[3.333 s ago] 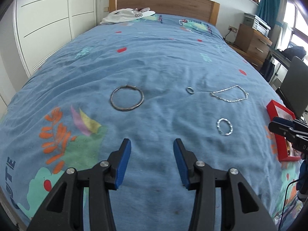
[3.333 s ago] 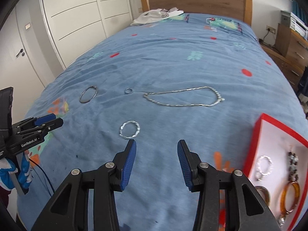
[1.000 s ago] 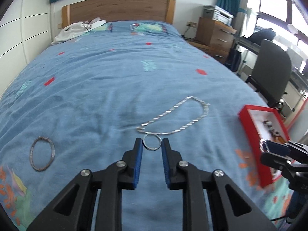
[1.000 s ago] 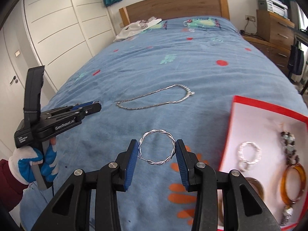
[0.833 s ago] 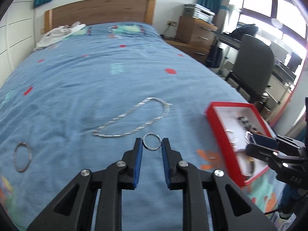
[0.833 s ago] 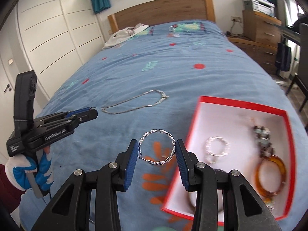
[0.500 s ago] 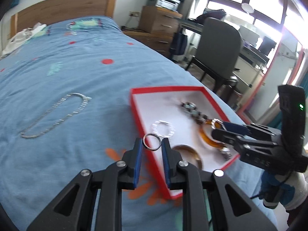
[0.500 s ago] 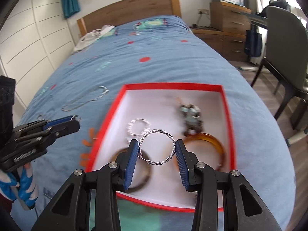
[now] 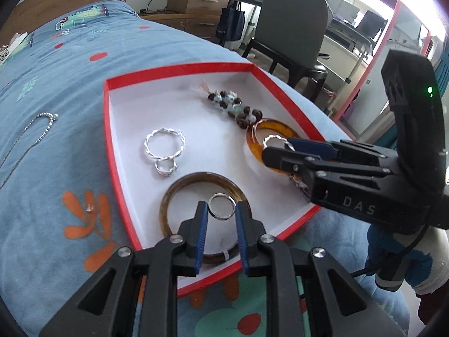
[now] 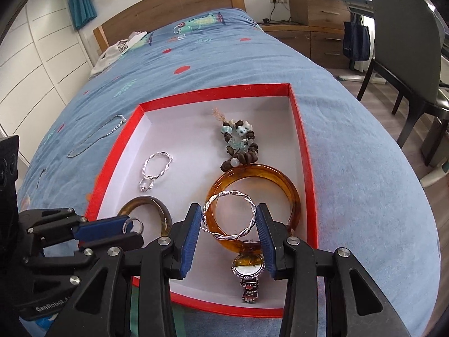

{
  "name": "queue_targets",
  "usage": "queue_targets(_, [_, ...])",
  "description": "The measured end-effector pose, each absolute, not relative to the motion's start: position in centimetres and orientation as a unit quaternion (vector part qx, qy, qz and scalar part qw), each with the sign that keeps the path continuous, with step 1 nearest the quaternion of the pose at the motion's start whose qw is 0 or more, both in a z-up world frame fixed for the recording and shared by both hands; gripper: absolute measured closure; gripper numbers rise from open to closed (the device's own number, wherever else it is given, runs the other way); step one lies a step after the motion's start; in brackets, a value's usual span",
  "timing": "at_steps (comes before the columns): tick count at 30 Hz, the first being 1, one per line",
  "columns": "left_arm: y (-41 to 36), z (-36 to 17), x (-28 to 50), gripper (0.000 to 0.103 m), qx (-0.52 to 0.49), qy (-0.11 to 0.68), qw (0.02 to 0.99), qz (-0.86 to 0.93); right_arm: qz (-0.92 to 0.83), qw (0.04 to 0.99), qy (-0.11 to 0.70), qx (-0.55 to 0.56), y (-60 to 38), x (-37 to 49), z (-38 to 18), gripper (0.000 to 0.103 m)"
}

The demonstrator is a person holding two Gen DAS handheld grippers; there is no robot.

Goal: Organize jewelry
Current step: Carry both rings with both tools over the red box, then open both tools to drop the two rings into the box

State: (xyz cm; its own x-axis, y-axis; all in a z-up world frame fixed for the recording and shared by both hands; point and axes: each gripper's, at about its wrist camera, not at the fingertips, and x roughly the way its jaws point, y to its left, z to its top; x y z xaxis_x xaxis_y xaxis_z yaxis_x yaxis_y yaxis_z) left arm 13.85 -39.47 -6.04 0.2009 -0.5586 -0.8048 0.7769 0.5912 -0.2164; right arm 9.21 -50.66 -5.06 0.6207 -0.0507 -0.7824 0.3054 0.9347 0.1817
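A red box with a white floor (image 9: 123, 151) (image 10: 304, 151) lies on the blue bedspread. My left gripper (image 9: 221, 210) is shut on a small silver ring (image 9: 222, 210) and holds it above a dark brown bangle (image 9: 168, 199) in the box. My right gripper (image 10: 228, 219) is shut on a twisted silver bracelet (image 10: 249, 205) and holds it above an amber bangle (image 10: 280, 179). In the box also lie a second twisted bracelet (image 9: 164, 147) with a ring (image 9: 165, 167), a beaded bracelet (image 10: 238, 143) and a watch (image 10: 248, 272). A silver chain necklace (image 10: 95, 137) lies on the bed left of the box.
The bedspread (image 10: 350, 146) drops off at the right edge. A grey chair (image 10: 404, 28) and a wooden drawer unit (image 10: 317, 2) stand beside the bed. White clothing (image 10: 120, 47) lies near the wooden headboard. A thin bangle (image 10: 40, 177) lies far left on the bed.
Both grippers have moved from over the bed to above the red box, each still holding its piece. The box now fills both views.
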Motion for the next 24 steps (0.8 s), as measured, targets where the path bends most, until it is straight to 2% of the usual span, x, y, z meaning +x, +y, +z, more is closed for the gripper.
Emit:
queue_targets(14, [-39.9, -6.8, 13.9, 0.083, 0.14, 0.468, 0.768, -0.414, -0.107, 0.882, 0.434, 0.148, -50.1, 9.2, -4.5, 0.06])
queue_targets(19, [-39.6, -6.1, 13.7, 0.074, 0.14, 0.469, 0.773, -0.403, -0.111, 0.884, 0.431, 0.142, -49.6, 8.2, -3.4, 0.059])
queue_targets(24, [-37.7, -3.8, 12.7, 0.073, 0.131, 0.457, 0.784, -0.4, -0.114, 0.891, 0.42, 0.13, -48.7, 6.2, -1.0, 0.059])
